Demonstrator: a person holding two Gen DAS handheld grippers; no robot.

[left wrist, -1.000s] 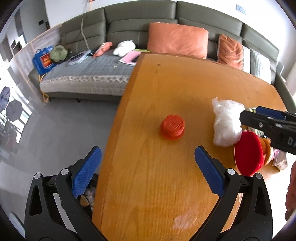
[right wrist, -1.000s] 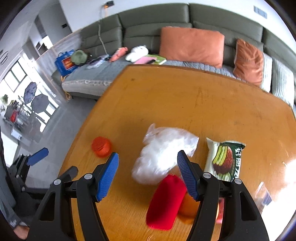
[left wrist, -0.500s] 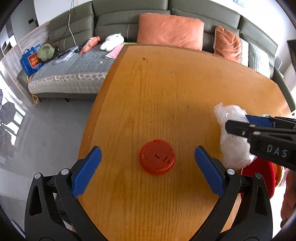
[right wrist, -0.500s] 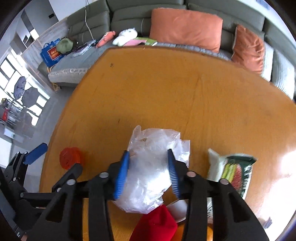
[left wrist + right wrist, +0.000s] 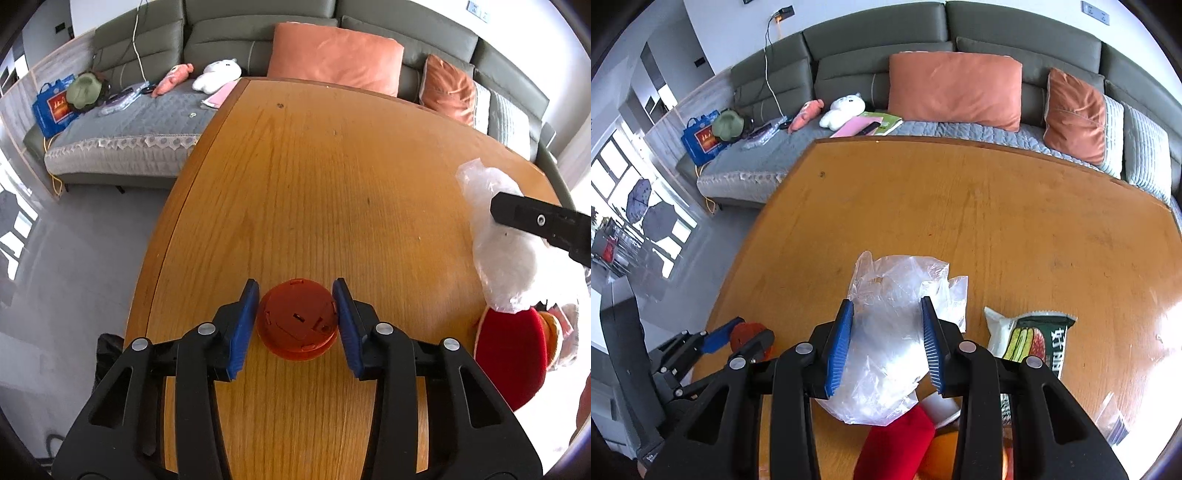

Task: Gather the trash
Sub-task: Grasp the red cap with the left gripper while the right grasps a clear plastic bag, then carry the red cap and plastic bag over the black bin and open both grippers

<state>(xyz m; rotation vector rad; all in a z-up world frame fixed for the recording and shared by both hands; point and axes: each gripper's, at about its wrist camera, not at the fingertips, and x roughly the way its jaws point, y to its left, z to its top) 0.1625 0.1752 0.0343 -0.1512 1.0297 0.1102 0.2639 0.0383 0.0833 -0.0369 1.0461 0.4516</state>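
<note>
left gripper point(image 5: 297, 319) fingers now narrowed, closing around round orange lid point(image 5: 298, 319); right gripper point(image 5: 886, 347) clamped on crinkled clear bag point(image 5: 886, 332)

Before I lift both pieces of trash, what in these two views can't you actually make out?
- Orange item under the red cap: right wrist view, covered by cap and gripper arm, cut by the bottom edge.
- Lower part of the snack packet: right wrist view, behind the right gripper.
- Clear bag's contents: unreadable in both views.
- Orange lid between the closing left gripper: pad contact unclear.
</note>
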